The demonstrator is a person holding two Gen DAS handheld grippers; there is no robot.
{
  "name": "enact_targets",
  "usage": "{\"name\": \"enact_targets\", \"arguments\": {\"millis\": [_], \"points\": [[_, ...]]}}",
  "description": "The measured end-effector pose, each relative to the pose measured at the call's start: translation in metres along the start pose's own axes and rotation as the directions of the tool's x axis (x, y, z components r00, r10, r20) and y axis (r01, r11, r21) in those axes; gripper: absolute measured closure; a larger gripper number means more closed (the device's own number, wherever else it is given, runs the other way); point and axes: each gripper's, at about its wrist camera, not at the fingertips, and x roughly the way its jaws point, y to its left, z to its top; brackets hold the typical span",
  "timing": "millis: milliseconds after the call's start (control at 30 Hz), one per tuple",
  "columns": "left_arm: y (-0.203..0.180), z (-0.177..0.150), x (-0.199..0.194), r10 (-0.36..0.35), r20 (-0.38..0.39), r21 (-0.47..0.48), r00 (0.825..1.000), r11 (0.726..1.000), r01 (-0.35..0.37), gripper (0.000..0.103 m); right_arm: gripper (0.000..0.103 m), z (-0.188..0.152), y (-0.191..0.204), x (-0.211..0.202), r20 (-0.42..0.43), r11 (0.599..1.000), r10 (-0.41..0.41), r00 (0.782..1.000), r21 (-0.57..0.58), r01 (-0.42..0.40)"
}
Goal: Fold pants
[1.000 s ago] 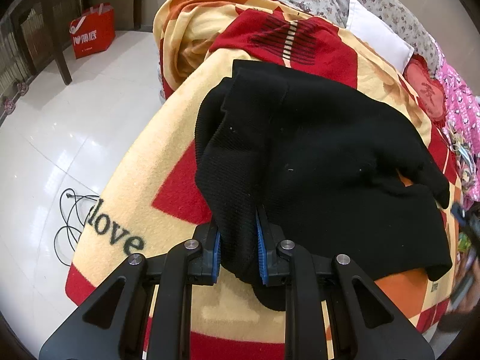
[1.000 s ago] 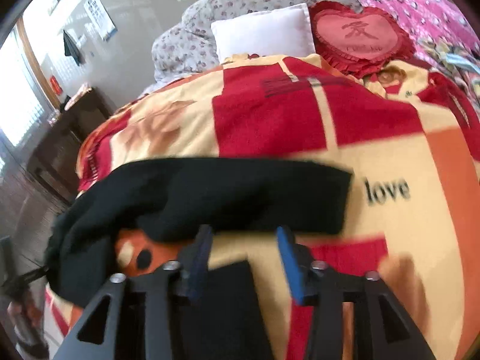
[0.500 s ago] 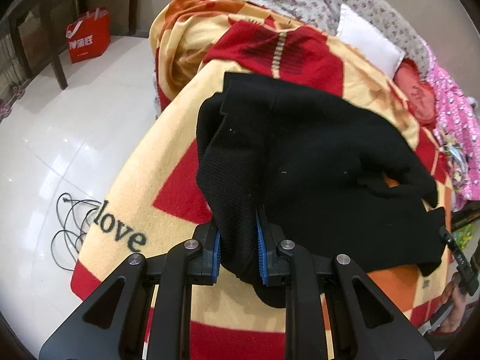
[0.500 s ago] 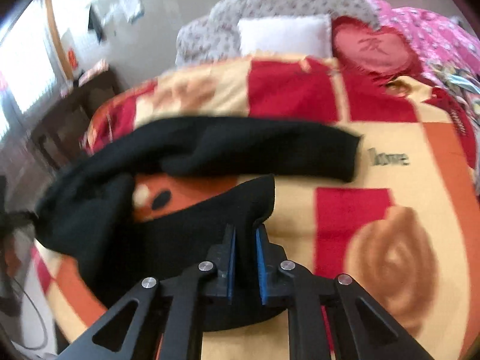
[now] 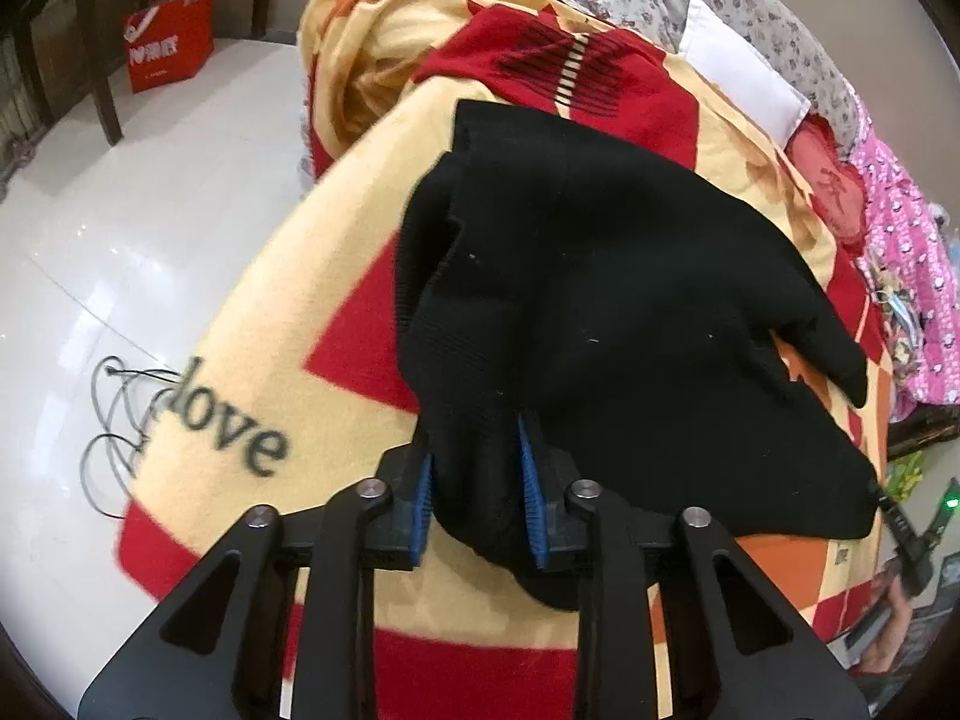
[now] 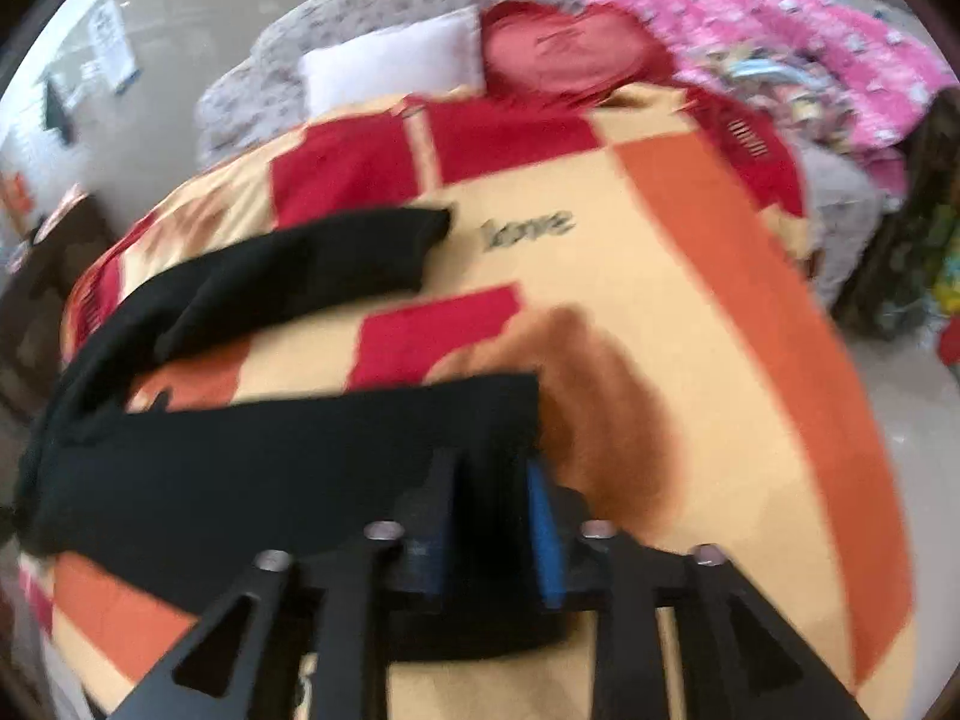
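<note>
Both grippers – left [image 5: 477, 480], right [image 6: 495, 516] – have just been opening, black pants [image 5: 600, 312] bunched between their jaws

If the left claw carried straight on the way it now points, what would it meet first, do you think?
Most likely the black knit pants: their fabric already sits between the left claw pads, which have just been opening. Beneath lies the red-and-yellow patterned blanket, though depth is unclear.

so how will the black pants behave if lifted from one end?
Probably floppy: the black pants sag in soft folds between the jaws of the left gripper. Likely light, thin knit. Probably not slippery, and may drag on the fuzzy blanket.
</note>
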Motion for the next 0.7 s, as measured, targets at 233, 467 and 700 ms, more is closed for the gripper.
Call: {"name": "enact_targets", "arguments": {"millis": [233,467,700], "points": [[0.008,-0.001,-0.035,0.102,0.087,-0.004,0.991,0.995,-0.102,0.076,0.065,0.01,0.068,-0.03,0.018,0.952,0.276,0.961,-0.141,-0.271],[-0.008,-0.003,-0.061,0.081,0.15,0.056,0.985,0.994,-0.09,0.076,0.065,-0.01,0.176,-0.014,-0.128,0.819,0.462,0.878,-0.319,-0.477],[-0.041,-0.005,-0.03,0.016,0.091,0.135,0.996,0.99,-0.029,0.075,0.065,-0.035,0.233,0.011,-0.259,0.741,0.456,0.851,-0.419,-0.525]]}}
